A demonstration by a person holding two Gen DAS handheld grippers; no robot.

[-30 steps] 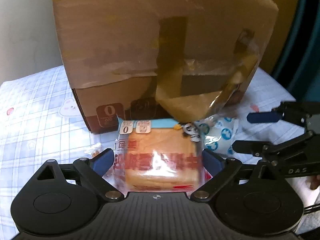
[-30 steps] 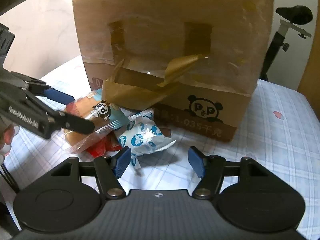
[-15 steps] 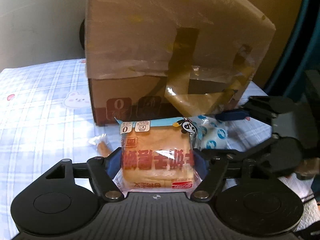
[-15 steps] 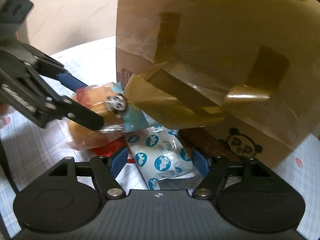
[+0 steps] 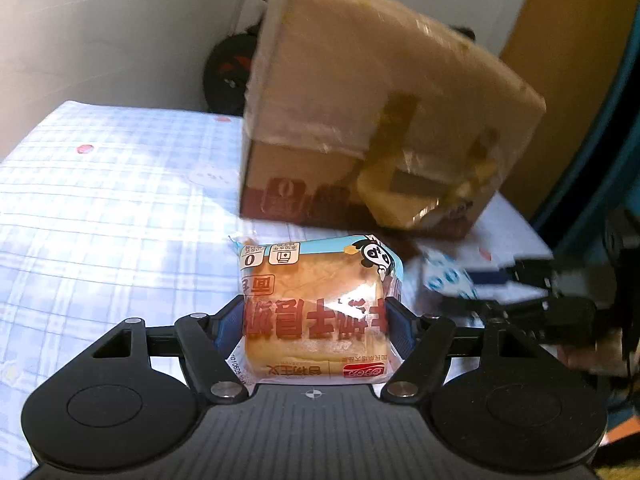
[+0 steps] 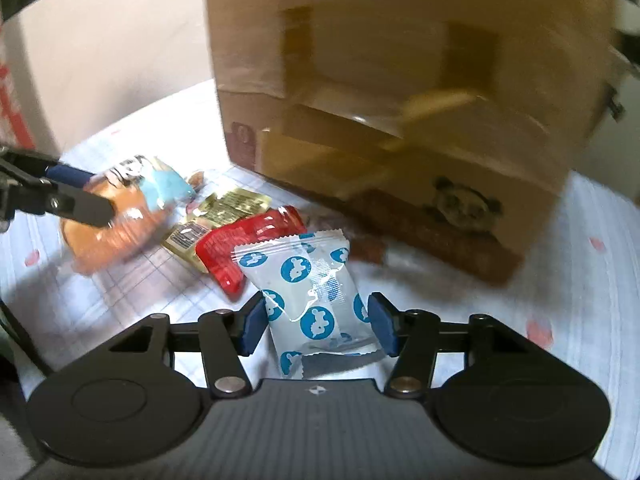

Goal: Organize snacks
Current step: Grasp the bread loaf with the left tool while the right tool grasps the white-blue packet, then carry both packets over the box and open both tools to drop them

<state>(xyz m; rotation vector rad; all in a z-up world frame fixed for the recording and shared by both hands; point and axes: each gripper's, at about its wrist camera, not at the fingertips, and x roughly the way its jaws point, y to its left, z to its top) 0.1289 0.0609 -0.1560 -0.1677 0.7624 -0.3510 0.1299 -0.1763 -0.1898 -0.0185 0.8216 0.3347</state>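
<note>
My left gripper [image 5: 315, 326] is shut on a clear-wrapped bread pack [image 5: 316, 308] with red lettering and a panda, lifted over the checked cloth; it also shows in the right wrist view [image 6: 120, 216]. My right gripper [image 6: 316, 326] has its pads on both sides of a white pouch with blue dots [image 6: 316, 292]; the pouch touches the pads and looks held. A red packet [image 6: 248, 248] and a yellow packet [image 6: 216, 220] lie on the cloth to its left.
A tall taped cardboard box [image 5: 376, 120] with a panda logo [image 6: 468, 204] stands just behind the snacks. The blue checked cloth [image 5: 100, 200] stretches to the left. The right gripper [image 5: 520, 296] shows at the right edge of the left wrist view.
The left gripper closed on the bread pack and drew back and up with it. The right gripper moved onto the white dotted pouch and pulled back from the box with it.
</note>
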